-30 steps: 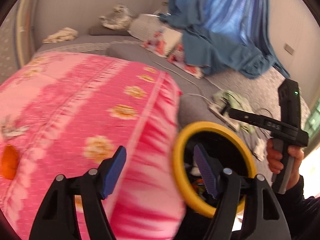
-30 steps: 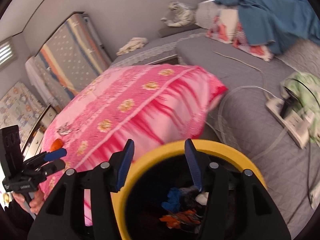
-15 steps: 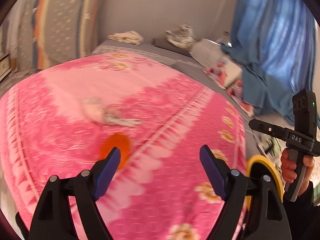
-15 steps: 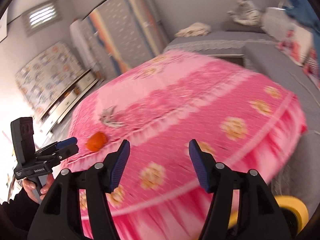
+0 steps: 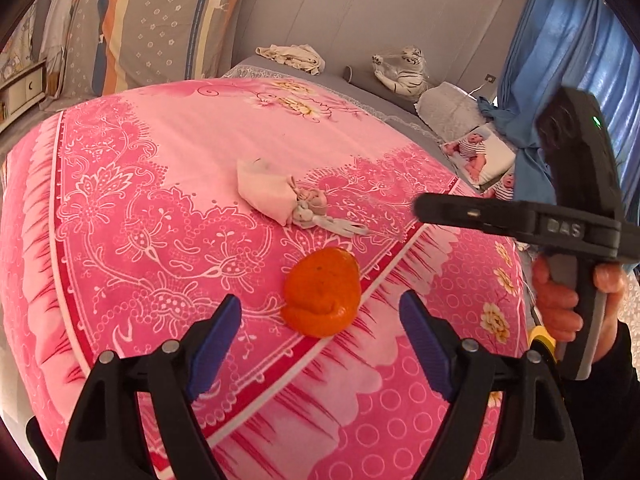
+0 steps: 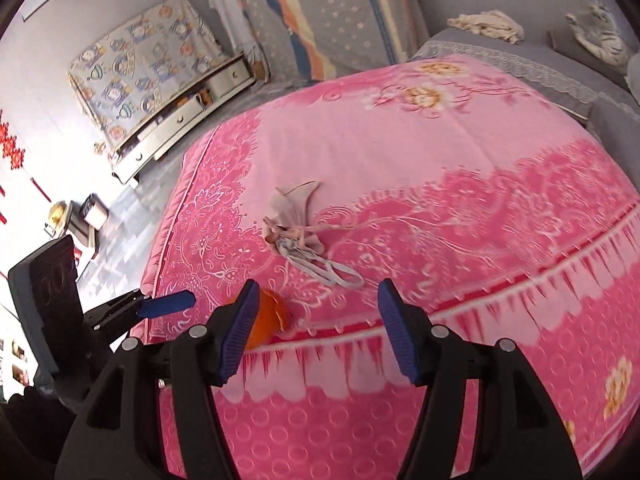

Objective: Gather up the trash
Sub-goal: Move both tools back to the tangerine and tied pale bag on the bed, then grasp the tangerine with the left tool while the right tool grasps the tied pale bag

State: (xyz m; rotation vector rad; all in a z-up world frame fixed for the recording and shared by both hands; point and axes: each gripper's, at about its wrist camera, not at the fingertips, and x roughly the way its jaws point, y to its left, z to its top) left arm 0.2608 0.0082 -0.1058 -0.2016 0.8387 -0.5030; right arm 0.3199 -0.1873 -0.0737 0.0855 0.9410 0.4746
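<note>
On the pink bed quilt (image 5: 168, 184), my left claw (image 5: 320, 330) hangs wide open and empty just short of the orange peel (image 5: 322, 292). My right claw (image 6: 314, 322), equally spread and empty, faces what looks like a crumpled mask (image 6: 294, 226). I should straddle the peel low, closing gently without pinching quilt.

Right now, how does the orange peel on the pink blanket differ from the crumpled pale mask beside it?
The orange peel is bright orange, curled and rounded; the crumpled pale mask is pinkish-white, flattened, with loose grey loops trailing. The peel lies just ahead of the open left gripper; the mask lies farther up the pink blanket. Both rest untouched.
</note>
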